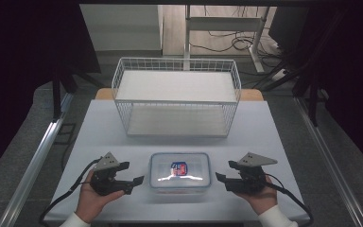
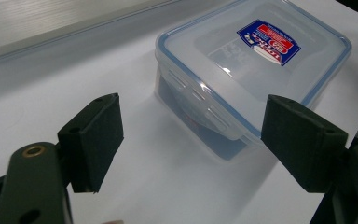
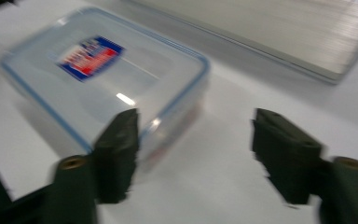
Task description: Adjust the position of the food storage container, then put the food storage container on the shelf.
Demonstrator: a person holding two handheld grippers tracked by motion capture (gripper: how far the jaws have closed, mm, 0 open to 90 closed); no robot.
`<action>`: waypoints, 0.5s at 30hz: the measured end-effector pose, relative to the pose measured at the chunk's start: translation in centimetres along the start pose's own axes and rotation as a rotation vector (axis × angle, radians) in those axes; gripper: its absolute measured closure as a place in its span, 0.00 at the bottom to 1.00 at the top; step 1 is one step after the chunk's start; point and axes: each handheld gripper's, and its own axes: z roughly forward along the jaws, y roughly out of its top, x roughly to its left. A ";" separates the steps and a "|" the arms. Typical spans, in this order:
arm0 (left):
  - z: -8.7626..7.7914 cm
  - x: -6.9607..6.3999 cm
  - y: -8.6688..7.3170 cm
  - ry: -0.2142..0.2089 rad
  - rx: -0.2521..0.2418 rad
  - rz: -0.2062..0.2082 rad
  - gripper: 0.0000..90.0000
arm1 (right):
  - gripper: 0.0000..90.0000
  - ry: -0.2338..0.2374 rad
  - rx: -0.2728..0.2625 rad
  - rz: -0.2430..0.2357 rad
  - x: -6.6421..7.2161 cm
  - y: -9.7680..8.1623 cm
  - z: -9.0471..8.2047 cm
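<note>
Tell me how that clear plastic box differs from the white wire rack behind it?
The plastic box is low and has solid see-through walls with a closed, blue-edged lid; the wire rack is taller, wider and made of open white mesh. The box carries a red and blue label; the rack shows none. The box sits near the person, between the left claw and right claw; the rack stands farther back. Both rest on the white table, untouched.

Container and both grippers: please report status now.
Left gripper open, right gripper open, one each side of the container. Container lidded, flat on table, untouched. Wire rack stands behind; nothing between.
</note>
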 end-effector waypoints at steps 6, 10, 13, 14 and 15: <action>0.0 -0.1 0.0 -0.026 0.001 -0.022 0.24 | 0.22 0.085 -0.038 0.079 0.7 -0.2 -0.1; 0.2 -0.2 0.0 -0.036 0.006 -0.030 0.24 | 0.21 0.075 -0.043 0.079 0.6 -0.2 0.1; 0.3 -0.3 -0.1 -0.047 0.005 -0.043 0.23 | 0.20 0.078 -0.051 0.104 0.5 -0.1 0.2; 0.3 -0.4 -0.1 -0.048 0.005 -0.047 0.23 | 0.20 0.085 -0.053 0.110 0.4 0.0 0.2; 0.4 -0.4 -0.1 -0.048 0.005 -0.056 0.20 | 0.19 0.092 -0.051 0.120 0.4 0.0 0.3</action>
